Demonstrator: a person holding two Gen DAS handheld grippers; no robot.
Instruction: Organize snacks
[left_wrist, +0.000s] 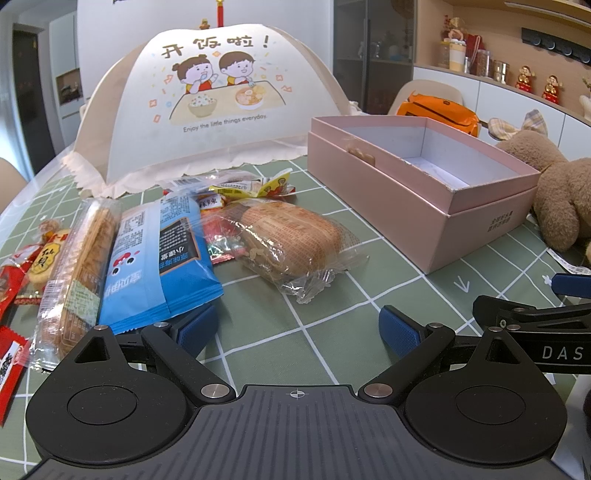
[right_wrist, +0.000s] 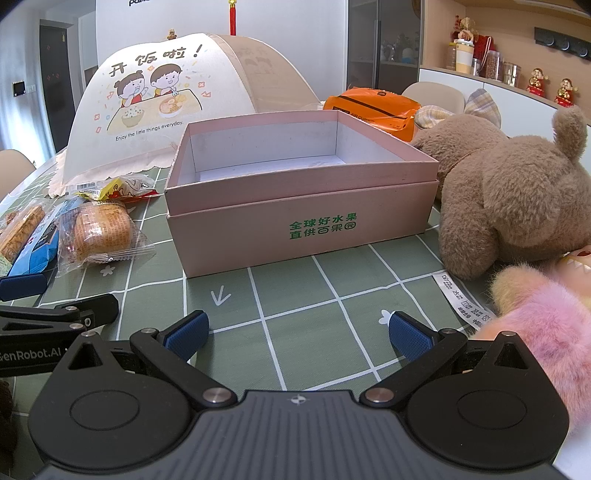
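A pile of snacks lies on the green checked tablecloth: a blue packet (left_wrist: 159, 258), a wrapped bread roll (left_wrist: 291, 240), a long clear-wrapped biscuit pack (left_wrist: 79, 266), red sachets (left_wrist: 14, 280) and a yellow sachet (left_wrist: 251, 188). An open, empty pink box (left_wrist: 424, 192) stands to their right. My left gripper (left_wrist: 297, 330) is open, low over the cloth just in front of the blue packet, holding nothing. My right gripper (right_wrist: 297, 334) is open and empty in front of the pink box (right_wrist: 295, 206); the bread roll (right_wrist: 101, 229) shows at its left.
A domed mesh food cover (left_wrist: 218, 107) stands behind the snacks. A brown plush bear (right_wrist: 509, 192) and pink fluffy toy (right_wrist: 543, 332) lie right of the box, an orange bag (right_wrist: 373, 109) behind it. The right gripper's finger (left_wrist: 535, 317) juts in from the right.
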